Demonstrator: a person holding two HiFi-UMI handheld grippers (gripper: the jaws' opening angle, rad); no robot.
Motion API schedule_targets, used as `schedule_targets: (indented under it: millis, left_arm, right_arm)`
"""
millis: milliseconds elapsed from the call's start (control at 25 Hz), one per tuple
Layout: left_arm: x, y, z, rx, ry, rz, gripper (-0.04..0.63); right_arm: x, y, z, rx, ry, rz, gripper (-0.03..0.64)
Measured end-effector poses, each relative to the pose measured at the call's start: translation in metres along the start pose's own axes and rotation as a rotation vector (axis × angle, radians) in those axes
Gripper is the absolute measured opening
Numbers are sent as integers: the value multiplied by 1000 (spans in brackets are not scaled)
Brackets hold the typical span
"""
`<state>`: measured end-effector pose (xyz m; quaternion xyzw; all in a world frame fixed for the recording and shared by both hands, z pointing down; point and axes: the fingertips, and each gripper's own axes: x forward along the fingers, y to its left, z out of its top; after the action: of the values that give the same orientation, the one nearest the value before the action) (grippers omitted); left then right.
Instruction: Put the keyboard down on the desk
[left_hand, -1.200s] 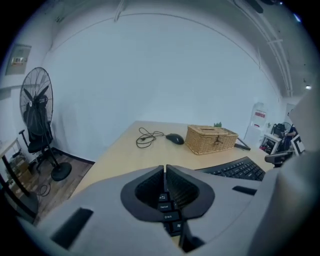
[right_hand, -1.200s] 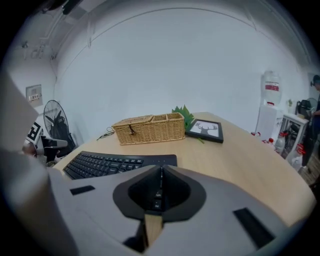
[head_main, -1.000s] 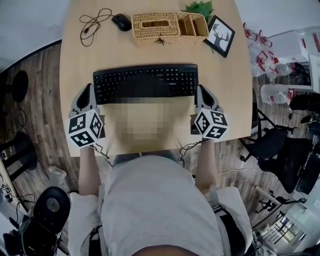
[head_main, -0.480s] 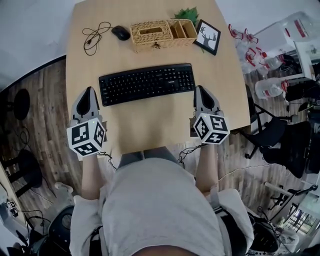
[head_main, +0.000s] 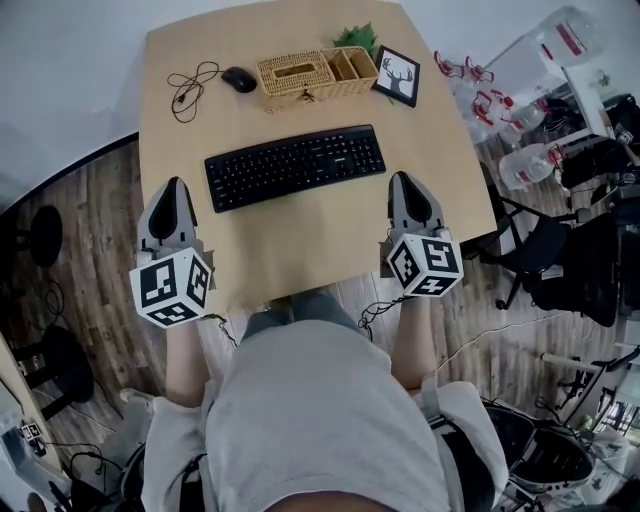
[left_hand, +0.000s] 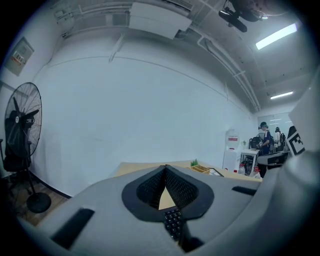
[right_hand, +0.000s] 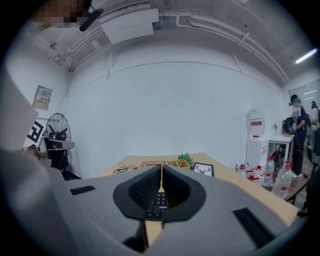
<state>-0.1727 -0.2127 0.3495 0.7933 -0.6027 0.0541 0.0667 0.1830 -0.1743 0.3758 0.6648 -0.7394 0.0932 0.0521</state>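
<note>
The black keyboard (head_main: 295, 166) lies flat on the wooden desk (head_main: 300, 245), roughly in its middle. My left gripper (head_main: 172, 183) hovers by the desk's left edge, a little nearer than the keyboard's left end, shut and holding nothing. My right gripper (head_main: 402, 178) is just right of and nearer than the keyboard's right end, also shut and holding nothing. In the left gripper view the jaws (left_hand: 165, 168) meet at the tips with keyboard keys (left_hand: 173, 225) showing below. In the right gripper view the shut gripper (right_hand: 161, 168) points over the keyboard (right_hand: 159, 202).
At the desk's far side stand a wicker basket (head_main: 318, 72), a mouse (head_main: 239, 79) with a coiled cable (head_main: 190, 82), a framed deer picture (head_main: 397, 76) and a small plant (head_main: 358, 38). Water bottles (head_main: 520, 165) and chairs (head_main: 560, 270) crowd the floor to the right.
Both grippers have drawn back from the keyboard's ends toward the person. The keyboard stays on the desk. The head view has shifted, so the desk sits higher and more tilted in frame.
</note>
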Motion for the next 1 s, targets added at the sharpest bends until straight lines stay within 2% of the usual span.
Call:
schedule_targets:
  millis: [240, 640, 1000]
  left_arm:
    - [-24, -4, 25, 62, -54, -29, 11]
    - [-48, -8, 50, 59, -136, -90, 11]
    - [-61, -10, 60, 81, -179, -98, 11]
  right_arm:
    - [-28, 18, 23, -11, -72, -12, 15]
    - [-65, 37, 48, -44, -154, -43, 15]
    - [-85, 46, 60, -53, -203, -64, 15]
